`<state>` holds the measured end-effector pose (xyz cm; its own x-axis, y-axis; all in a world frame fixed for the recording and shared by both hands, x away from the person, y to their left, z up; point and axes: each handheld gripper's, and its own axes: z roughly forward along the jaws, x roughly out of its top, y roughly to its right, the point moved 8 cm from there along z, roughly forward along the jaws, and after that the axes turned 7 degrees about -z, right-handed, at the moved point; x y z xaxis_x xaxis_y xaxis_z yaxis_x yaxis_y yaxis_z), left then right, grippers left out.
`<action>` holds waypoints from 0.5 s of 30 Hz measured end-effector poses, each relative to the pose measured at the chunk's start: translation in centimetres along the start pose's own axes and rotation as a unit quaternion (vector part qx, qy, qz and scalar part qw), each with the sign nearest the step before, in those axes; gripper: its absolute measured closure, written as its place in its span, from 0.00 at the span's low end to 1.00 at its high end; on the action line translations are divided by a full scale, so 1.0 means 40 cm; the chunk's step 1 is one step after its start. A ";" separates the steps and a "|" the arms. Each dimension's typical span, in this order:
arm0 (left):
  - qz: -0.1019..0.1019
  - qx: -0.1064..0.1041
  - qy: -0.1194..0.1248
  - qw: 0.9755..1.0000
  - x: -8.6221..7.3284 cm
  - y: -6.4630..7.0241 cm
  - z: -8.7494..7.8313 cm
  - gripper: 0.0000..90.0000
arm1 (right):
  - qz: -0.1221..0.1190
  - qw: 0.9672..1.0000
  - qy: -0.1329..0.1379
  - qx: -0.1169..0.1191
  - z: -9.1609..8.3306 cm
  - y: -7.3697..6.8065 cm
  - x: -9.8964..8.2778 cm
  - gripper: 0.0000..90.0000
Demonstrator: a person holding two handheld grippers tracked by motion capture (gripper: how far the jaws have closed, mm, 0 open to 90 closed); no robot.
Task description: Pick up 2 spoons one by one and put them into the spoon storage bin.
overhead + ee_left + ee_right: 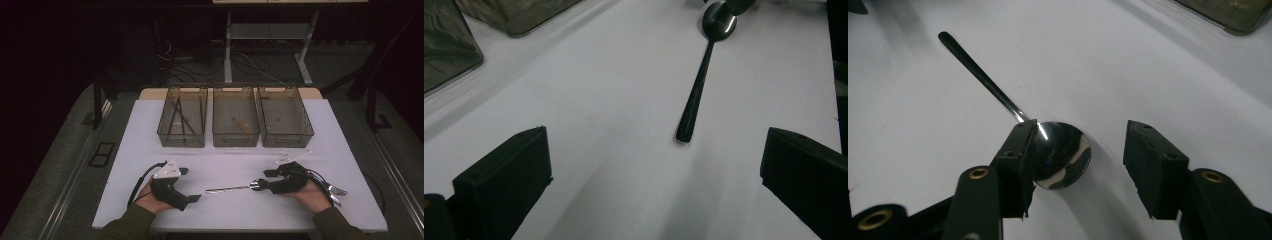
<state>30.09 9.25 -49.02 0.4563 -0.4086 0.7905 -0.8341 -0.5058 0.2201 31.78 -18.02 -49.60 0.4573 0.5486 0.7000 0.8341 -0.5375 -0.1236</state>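
Step in hand: pick-up of the shiny metal spoon [1058, 152], which lies flat on the white desk [125, 150] near the front edge, roughly mid-width, handle pointing toward the left gripper [192, 185], bowl toward the right gripper [260, 184].

Right gripper: jaws partly spread and straddling the spoon bowl. In the right gripper view one pad touches or overlaps the bowl's edge at the neck; the other pad stands clear of it with a gap. Not a pinch yet, and the spoon looks to be resting on the desk.

Left gripper: jaws spread wide, nothing between them, parked near the front-left part of the desk. In the left gripper view the spoon handle tip lies ahead of it, apart from both jaws.

Other stuff: three translucent smoky plastic bins in a row along the far edge. The left bin [182, 135] holds dark thin sticks, maybe chopsticks; the middle bin [236, 135] has one small tan item; the right bin [285, 134] I can't tell. More cutlery, a fork [338, 190] at least, sits by the right hand near the front-right edge.

Next move, my read: centre the right jaws on the neck or bowl, close until both pads bite, then lift. The bowl is curved and slick, so an off-centre squeeze could squirt it sideways; gripping at the neck is the safer option. Which bin it goes to is not evident.
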 end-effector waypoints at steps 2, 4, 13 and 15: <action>0.000 0.000 0.000 1.000 0.000 0.000 0.000 0.00 | 0.000 1.000 -0.002 0.003 0.004 -0.002 -0.002 0.57; 0.000 0.000 -0.001 1.000 0.000 0.000 0.000 0.00 | -0.004 1.000 -0.004 0.008 0.010 -0.006 -0.003 0.58; 0.001 0.000 0.000 1.000 0.000 0.001 0.001 0.00 | -0.021 0.999 -0.021 0.013 0.022 -0.018 -0.012 0.65; 0.001 0.000 0.000 1.000 0.000 0.001 0.001 0.00 | -0.027 0.999 -0.024 0.011 0.022 -0.021 -0.013 0.66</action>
<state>30.07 9.21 -49.03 0.4539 -0.4104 0.7909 -0.8357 -0.5040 0.2181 31.10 -17.32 -50.48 0.4254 0.6064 0.6718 0.8641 -0.4928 -0.1024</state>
